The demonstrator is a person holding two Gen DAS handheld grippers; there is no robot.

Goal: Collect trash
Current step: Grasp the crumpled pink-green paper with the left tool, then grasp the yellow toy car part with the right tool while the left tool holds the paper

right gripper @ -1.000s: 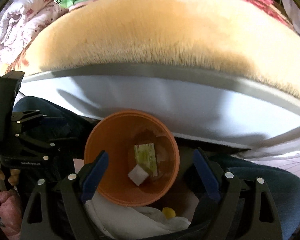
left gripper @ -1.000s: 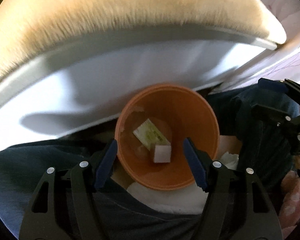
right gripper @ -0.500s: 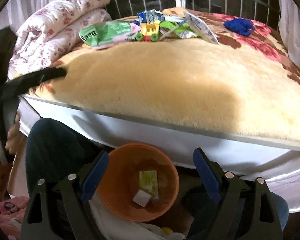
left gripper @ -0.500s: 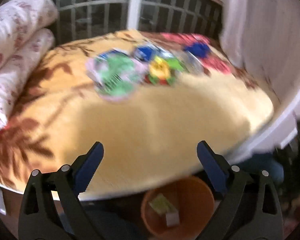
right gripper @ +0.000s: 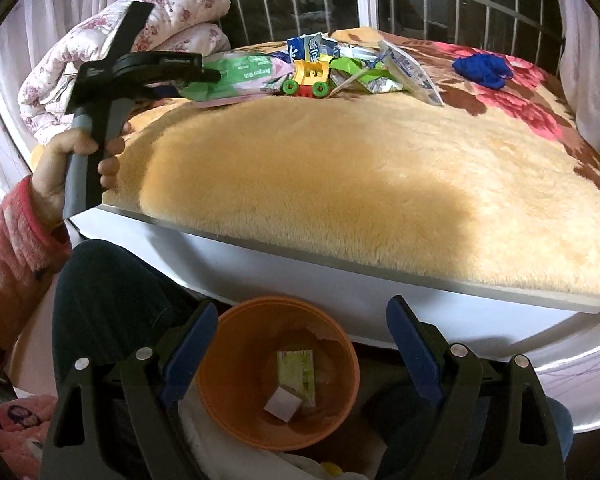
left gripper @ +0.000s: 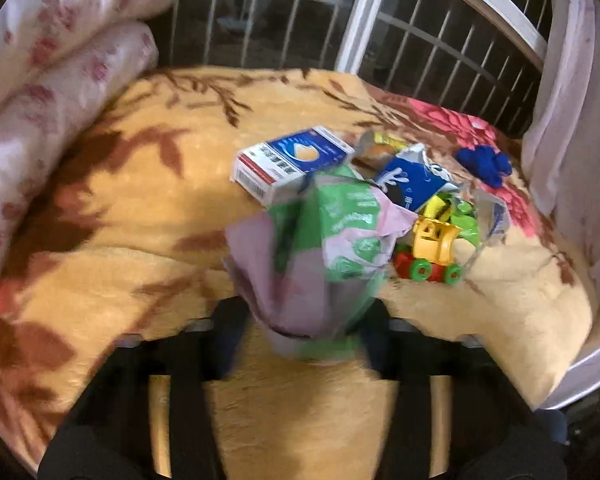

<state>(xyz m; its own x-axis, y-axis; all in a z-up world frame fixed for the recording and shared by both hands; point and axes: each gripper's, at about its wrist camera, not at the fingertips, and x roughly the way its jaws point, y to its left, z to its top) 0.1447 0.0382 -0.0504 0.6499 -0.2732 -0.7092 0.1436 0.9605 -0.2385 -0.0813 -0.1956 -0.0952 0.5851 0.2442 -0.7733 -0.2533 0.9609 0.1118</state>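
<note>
Since the earlier frames, my left gripper [left gripper: 300,344] rose from over the round orange plastic bin [right gripper: 278,376] to the bed top and reached the litter pile; my right gripper [right gripper: 300,364] barely shifted, w/ the bin between its blue pads.

Left claw: jaws had just been closing, and the crumpled green-and-pink plastic wrapper [left gripper: 328,252] sat between them. Blur hid the pads, but the wrapper's lower end looked pinched, so I judged it held. In the right wrist view its nose lay against the same wrapper at the pile's near edge.

Right claw: jaws stood wide, holding nothing, hovering above the bin by the white bed frame [right gripper: 340,280].

Bin contents: one green-printed flat packet [right gripper: 298,376] and one small white square scrap [right gripper: 282,406], both on the bottom. Lots of room left.

Progress, as I judged it: early stage, approx. two pieces binned. Left on the tan plush blanket [right gripper: 340,160]: the wrapper in my grip, a blue-and-white carton box [left gripper: 292,164], a torn blue milk carton [left gripper: 412,178], silvery foil scraps [left gripper: 492,216], more green wrappers. The yellow toy train w/ green wheels [left gripper: 428,252] and the blue knitted item [left gripper: 484,162] were prob. not trash; I judged they should stay.
</note>
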